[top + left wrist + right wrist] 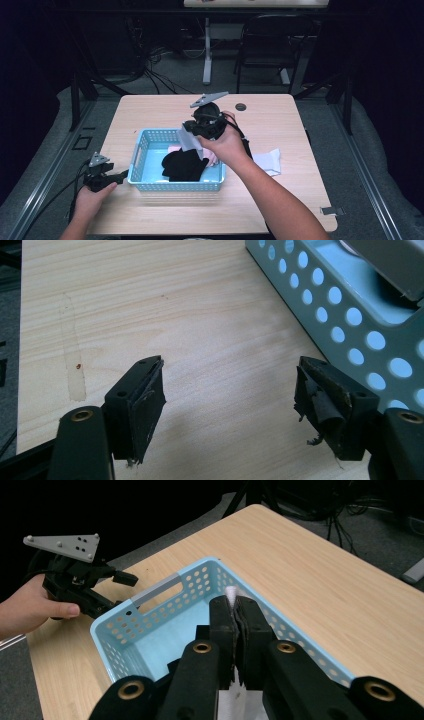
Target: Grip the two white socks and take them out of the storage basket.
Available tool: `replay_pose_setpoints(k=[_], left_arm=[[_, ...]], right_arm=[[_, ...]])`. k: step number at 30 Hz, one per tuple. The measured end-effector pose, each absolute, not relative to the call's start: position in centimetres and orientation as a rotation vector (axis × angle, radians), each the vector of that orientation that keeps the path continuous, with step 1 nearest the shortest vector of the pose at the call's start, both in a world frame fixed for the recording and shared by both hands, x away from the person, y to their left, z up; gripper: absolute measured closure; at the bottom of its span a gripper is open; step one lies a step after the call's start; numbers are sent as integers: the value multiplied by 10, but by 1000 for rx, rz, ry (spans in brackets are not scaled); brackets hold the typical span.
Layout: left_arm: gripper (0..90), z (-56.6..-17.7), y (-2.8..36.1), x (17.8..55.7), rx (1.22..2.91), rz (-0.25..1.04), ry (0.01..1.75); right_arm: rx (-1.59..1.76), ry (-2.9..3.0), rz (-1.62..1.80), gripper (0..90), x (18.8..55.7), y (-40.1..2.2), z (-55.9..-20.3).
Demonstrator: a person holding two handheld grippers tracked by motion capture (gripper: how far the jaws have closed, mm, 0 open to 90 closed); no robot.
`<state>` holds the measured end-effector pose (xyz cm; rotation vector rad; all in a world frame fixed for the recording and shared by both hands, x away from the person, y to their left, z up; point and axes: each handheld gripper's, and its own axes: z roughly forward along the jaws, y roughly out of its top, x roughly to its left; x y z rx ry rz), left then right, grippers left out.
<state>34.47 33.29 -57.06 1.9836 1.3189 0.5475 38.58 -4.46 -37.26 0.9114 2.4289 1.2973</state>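
My right gripper (189,133) hangs above the light blue perforated basket (175,186) and is shut on a pale grey-white cloth (190,144) that droops toward the basket. In the right gripper view the jaws (235,607) are pressed together, and an edge of the cloth (231,593) pokes out at the tips. A black cloth (182,167) and a pink item (174,149) lie inside the basket. My left gripper (119,175) rests on the table by the basket's left end, open and with nothing between its fingers (227,395).
Another white cloth (268,161) lies on the table right of the basket. A round cable hole (241,106) sits near the far edge. A dark chair (275,40) and a table leg stand beyond. The basket wall (350,325) is close to my left gripper.
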Motion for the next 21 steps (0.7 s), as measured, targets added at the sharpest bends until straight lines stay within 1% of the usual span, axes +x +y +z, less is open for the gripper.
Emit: replay_pose_setpoints(k=[8, 9, 21], left_arm=[[278, -571, 333, 345, 1984, 549, 1321], [277, -571, 333, 345, 1984, 550, 1321], [278, -571, 333, 345, 1989, 549, 1324]], right_arm=[[923, 2375, 1316, 869, 378, -73, -352], [923, 2360, 1320, 869, 374, -81, -347], [951, 2279, 1279, 868, 353, -130, -328]])
